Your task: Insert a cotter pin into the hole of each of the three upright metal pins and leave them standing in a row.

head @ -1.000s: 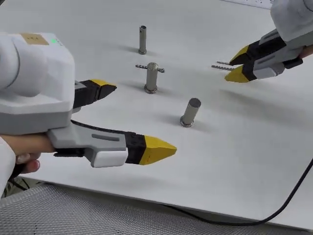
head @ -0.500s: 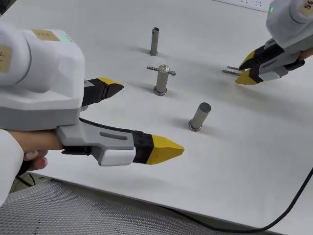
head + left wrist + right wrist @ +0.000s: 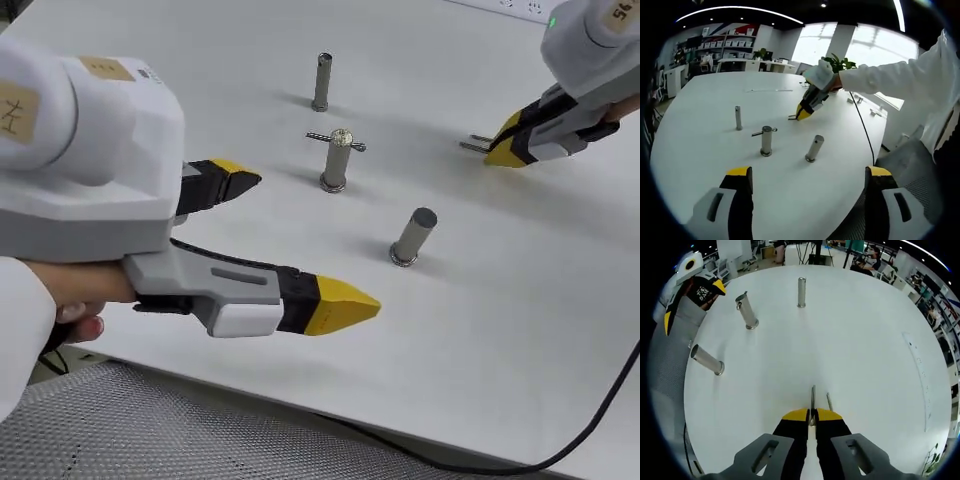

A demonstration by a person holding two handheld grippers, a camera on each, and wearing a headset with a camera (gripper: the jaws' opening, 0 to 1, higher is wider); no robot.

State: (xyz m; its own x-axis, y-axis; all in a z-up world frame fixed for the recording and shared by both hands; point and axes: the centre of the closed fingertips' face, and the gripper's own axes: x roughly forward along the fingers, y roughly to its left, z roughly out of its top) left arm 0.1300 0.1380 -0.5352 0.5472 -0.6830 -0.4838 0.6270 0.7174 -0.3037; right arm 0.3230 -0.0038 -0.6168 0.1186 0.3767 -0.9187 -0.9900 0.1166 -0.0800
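You held the left gripper (image 3: 300, 240) low and close to you over the white table (image 3: 520, 310), its yellow-tipped jaws spread wide apart. Ahead of it the three pins stood in a diagonal row on the matte tabletop: the far metal pin (image 3: 322, 82), the middle metal pin (image 3: 337, 165) and the near metal pin (image 3: 414, 237), which seemed to lean toward your right. An inserted cotter pin (image 3: 322, 137) sat crosswise through the middle one, near its top; the far and near ones stood plain. Off to your right, well apart from the row, your right gripper (image 3: 500, 152) hung low over the table, jaws pinched together on a cotter pin (image 3: 476, 144) that stuck out forward from the tips. In the right gripper view a second thin line lay just beside it, pin or shadow I couldn't tell. A black cable (image 3: 600, 410) trailed along the table's near edge, with grey mesh (image 3: 150, 430) below it. Around you was a bright open office with tall windows (image 3: 812, 47), shelves (image 3: 722, 42) and a potted plant (image 3: 840, 63).
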